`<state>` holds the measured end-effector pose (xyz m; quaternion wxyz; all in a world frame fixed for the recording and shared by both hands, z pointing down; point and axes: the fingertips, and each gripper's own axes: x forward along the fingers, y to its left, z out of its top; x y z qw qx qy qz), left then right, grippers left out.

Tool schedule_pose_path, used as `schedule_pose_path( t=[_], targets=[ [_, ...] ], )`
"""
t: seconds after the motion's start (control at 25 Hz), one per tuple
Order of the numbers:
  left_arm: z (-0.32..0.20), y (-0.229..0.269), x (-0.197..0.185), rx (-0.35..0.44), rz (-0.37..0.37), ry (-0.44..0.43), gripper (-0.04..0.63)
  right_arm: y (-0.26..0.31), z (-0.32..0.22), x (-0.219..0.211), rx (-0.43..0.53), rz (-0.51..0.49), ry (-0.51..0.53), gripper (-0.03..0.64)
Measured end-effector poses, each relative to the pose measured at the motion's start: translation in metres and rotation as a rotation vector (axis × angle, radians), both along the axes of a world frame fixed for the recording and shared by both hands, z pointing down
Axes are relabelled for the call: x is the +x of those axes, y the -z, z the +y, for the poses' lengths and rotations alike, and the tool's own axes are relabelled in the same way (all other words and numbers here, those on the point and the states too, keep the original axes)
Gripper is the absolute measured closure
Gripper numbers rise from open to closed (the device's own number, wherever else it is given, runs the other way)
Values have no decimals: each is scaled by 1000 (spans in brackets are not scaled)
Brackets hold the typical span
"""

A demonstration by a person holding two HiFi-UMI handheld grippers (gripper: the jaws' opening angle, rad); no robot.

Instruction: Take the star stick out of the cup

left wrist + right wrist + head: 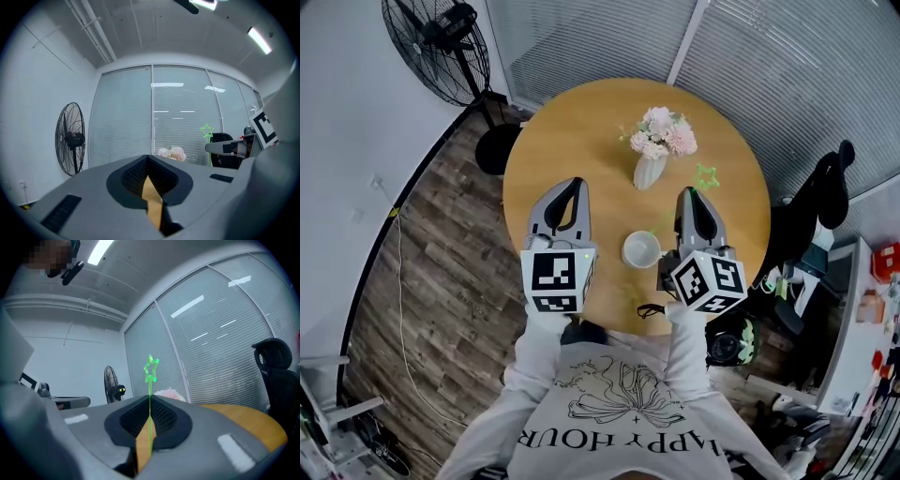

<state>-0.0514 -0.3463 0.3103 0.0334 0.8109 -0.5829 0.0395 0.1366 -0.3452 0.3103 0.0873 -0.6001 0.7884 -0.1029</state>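
On the round wooden table (572, 122) a white cup (640, 249) stands between my two grippers. My right gripper (687, 194) (149, 398) is shut on the thin green star stick (151, 369), which stands upright through the jaws with its star (705, 176) above them. The stick's lower end is hidden by the gripper, so I cannot tell where it is relative to the cup. To the left of the cup, my left gripper (575, 183) (149, 158) is shut with nothing in it. From the left gripper view the star (206, 131) shows at the right.
A white vase of pink flowers (656, 141) stands just beyond the cup. A small black cord (649, 309) lies at the table's near edge. A standing fan (441, 37) is at the far left and a black office chair (830, 192) at the right.
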Motion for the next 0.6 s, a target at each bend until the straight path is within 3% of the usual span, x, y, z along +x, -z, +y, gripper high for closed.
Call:
schedule_pose_path(
  t=[0.6],
  targets=[
    [2, 3, -3, 3, 4, 2, 589, -3, 2, -3, -14, 3, -7, 601]
  ],
)
